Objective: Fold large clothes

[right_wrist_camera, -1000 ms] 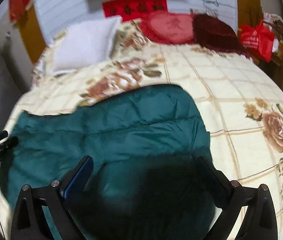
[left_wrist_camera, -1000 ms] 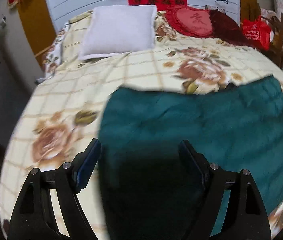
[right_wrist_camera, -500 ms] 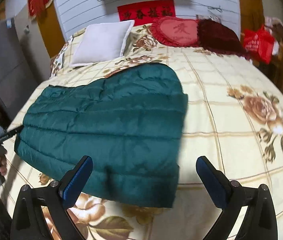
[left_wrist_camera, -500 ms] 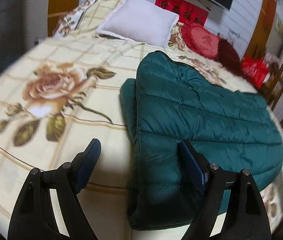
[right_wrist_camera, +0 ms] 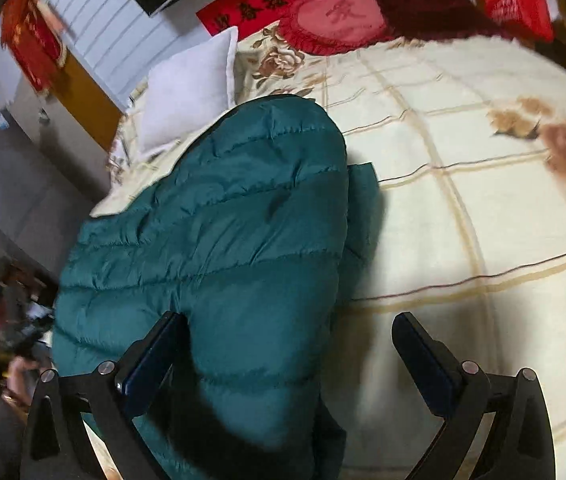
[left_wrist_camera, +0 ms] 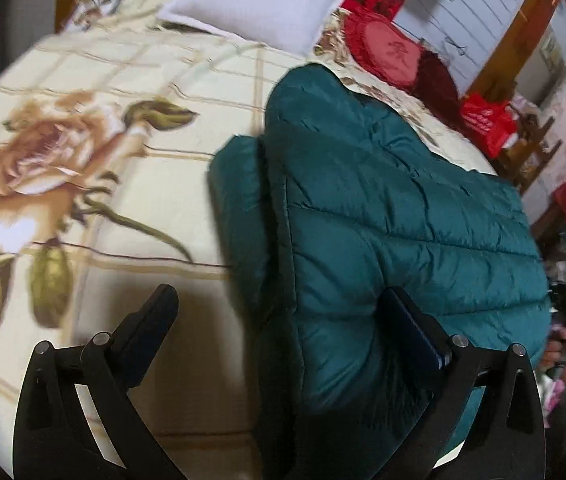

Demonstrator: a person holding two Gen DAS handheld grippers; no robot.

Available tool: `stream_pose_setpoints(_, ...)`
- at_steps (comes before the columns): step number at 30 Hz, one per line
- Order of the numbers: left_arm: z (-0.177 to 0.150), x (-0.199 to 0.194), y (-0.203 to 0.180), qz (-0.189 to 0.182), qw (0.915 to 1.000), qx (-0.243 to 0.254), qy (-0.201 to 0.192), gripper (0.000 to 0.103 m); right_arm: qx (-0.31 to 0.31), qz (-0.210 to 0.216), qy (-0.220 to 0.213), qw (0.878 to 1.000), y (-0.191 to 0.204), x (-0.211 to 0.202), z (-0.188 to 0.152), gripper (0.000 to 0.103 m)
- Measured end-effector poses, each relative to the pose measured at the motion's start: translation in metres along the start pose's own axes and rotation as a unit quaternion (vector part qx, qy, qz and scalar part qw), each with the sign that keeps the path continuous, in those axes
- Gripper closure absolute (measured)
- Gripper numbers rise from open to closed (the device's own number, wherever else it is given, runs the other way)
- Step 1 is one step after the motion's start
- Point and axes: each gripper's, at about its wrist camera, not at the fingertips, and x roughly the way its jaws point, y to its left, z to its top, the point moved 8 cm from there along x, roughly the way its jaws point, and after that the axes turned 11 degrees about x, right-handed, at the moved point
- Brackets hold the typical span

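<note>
Your left gripper point(left_wrist_camera: 279, 316) and right gripper point(right_wrist_camera: 295, 344) both gape wide, empty, each straddling an edge of the teal down jacket point(left_wrist_camera: 383, 216), which lies folded ahead. Pinch only the top layer and the slick quilting may slide apart. Beyond: floral bedspread point(left_wrist_camera: 103, 184), white pillow point(left_wrist_camera: 255, 4), red cushion point(right_wrist_camera: 335, 16).

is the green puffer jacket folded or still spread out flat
Folded at least once: the green puffer jacket lies doubled, an upper layer over a lower one showing at its edge.
</note>
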Motion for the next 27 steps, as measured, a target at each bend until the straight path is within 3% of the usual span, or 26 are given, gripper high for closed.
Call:
stream_pose_setpoints(2, 0.002, 0.005, 0.003, -0.039, 0.9991, -0.014, -0.001, 0.0, -0.009, 0.026, -0.007, 1.0, 0.002, 0.003, 0.002, 0.0)
stream_pose_setpoints(6, 0.011, 0.011, -0.004, -0.062, 0.998, 0.009, 0.009, 0.001, -0.012, 0.091, 0.014, 0.996, 0.015, 0.018, 0.004, 0.0)
stream_pose_setpoints(9, 0.019, 0.013, -0.013, -0.085, 0.9963, 0.011, -0.008, 0.032, -0.037, 0.106, 0.04, 0.993, 0.03, 0.032, -0.001, 0.0)
stream_pose_setpoints(10, 0.021, 0.01, -0.016, -0.083, 0.9963, 0.012, -0.019, 0.045, -0.04, 0.108, 0.043, 0.992, 0.032, 0.034, -0.002, 0.004)
stream_pose_setpoints(12, 0.021, 0.007, -0.021, -0.078, 0.9962, 0.014, -0.034, 0.054, -0.038, 0.112, 0.039, 0.992, 0.034, 0.038, 0.0, 0.017)
stream_pose_setpoints(14, 0.02, 0.001, -0.023, -0.063, 0.9966, 0.018, -0.049, 0.061, -0.038, 0.119, 0.028, 0.992, 0.035, 0.035, 0.004, 0.038)
stream_pose_setpoints(17, 0.017, -0.01, -0.027, -0.038, 0.9965, 0.024, -0.07, 0.07, -0.08, 0.099, 0.006, 0.992, 0.048, 0.027, 0.004, 0.053)
stream_pose_setpoints(20, 0.025, -0.035, -0.039, -0.015, 0.994, 0.031, -0.104, 0.077, -0.122, 0.084, -0.043, 0.988, 0.07, 0.006, 0.012, 0.063)
stream_pose_setpoints(27, 0.027, -0.101, -0.073, -0.002, 0.9887, 0.047, -0.142, 0.078, -0.168, 0.112, -0.115, 0.973, 0.114, -0.053, 0.021, 0.066)
